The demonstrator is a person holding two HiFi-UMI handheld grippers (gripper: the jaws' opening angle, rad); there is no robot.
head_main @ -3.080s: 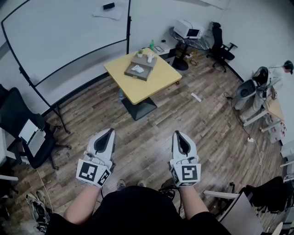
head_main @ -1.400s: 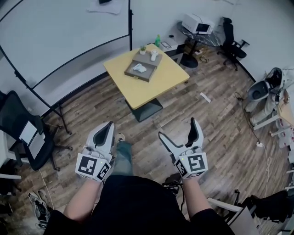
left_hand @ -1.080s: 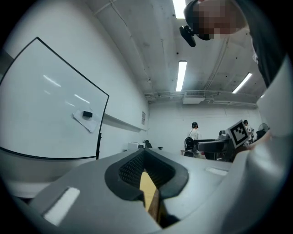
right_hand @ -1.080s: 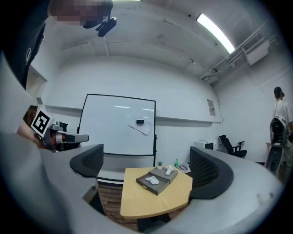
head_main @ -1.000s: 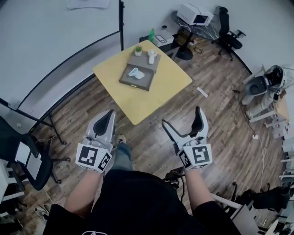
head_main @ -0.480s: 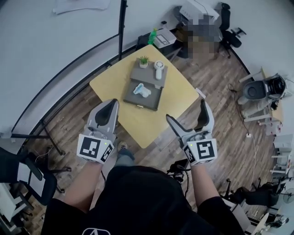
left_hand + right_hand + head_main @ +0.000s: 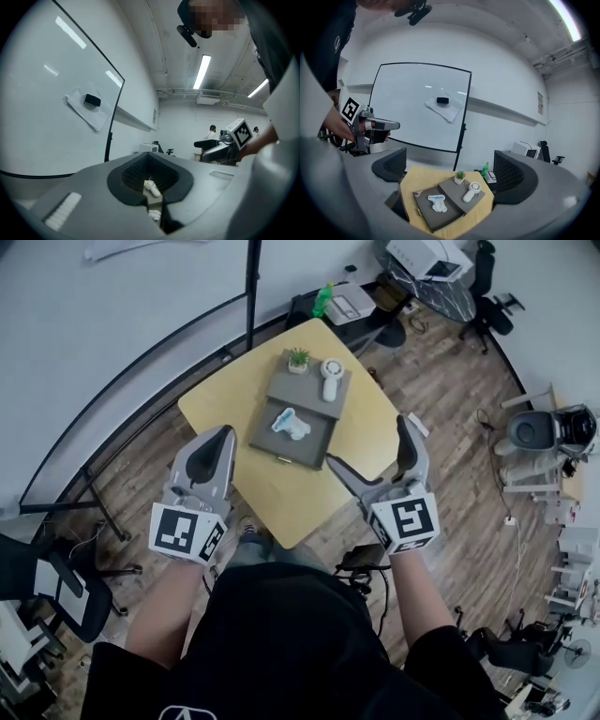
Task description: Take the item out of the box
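Yellow on top, the table [image 7: 272,498] stands on a wooden floor [image 7: 450,474] in front of a large whiteboard [image 7: 112,324]. A flat grey box [image 7: 305,448] lies on the table in two stepped levels. The lower, nearer level is an open tray, and a small white-and-blue item [image 7: 291,423] lies in it, crumpled and untouched. On the higher level behind it stand a little potted plant [image 7: 298,358] and a white handheld fan [image 7: 330,378], which lies flat.

The person holds both grippers up in the air on the near side of the table, well apart from the box. The left gripper [image 7: 222,435] has its jaws pressed together with nothing in them; its own view shows only a thin slit between them, with the fan and the item far off through it. The right gripper [image 7: 367,443] has its jaws spread wide and empty; in its view the box shows between them in the distance. A green bottle [image 7: 323,298] stands on a low surface beyond the table.
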